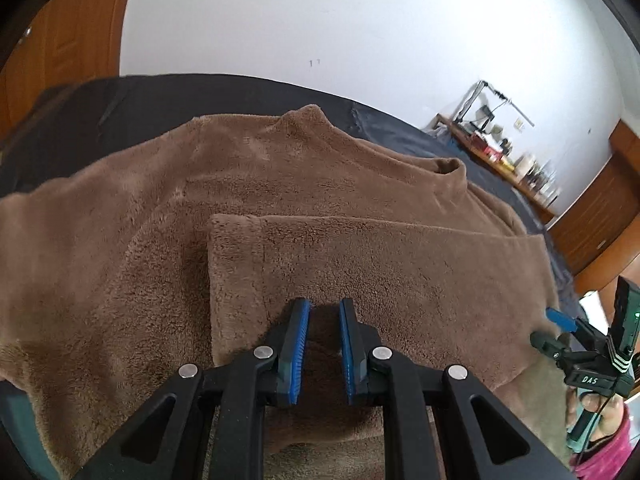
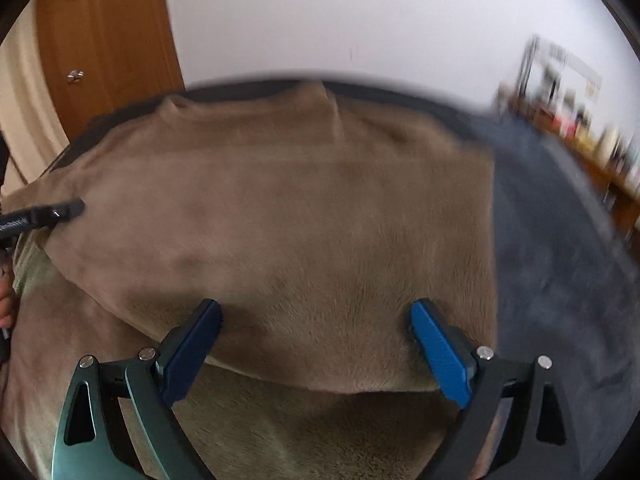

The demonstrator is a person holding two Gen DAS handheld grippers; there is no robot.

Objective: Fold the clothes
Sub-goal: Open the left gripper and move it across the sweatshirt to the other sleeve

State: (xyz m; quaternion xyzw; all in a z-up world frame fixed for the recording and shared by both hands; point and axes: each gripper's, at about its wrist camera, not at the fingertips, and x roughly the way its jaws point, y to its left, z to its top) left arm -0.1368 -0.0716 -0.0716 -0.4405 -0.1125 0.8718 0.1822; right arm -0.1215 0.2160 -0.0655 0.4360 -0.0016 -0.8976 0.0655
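The brown fleece garment (image 1: 132, 248) is spread across the dark bed cover (image 1: 192, 96), collar at the far side, its long axis running away from both cameras. At the left, the left gripper (image 1: 324, 344) is seen over a folded-in panel (image 1: 400, 276), its jaws nearly closed; whether a pinch of fleece is caught cannot be told. To the right, the right gripper (image 2: 316, 344) is held with jaws wide, nothing clamped, the panel's near hem (image 2: 320, 384) lying crosswise between them. Though that view is blurred, the right gripper appears nearer that hem.
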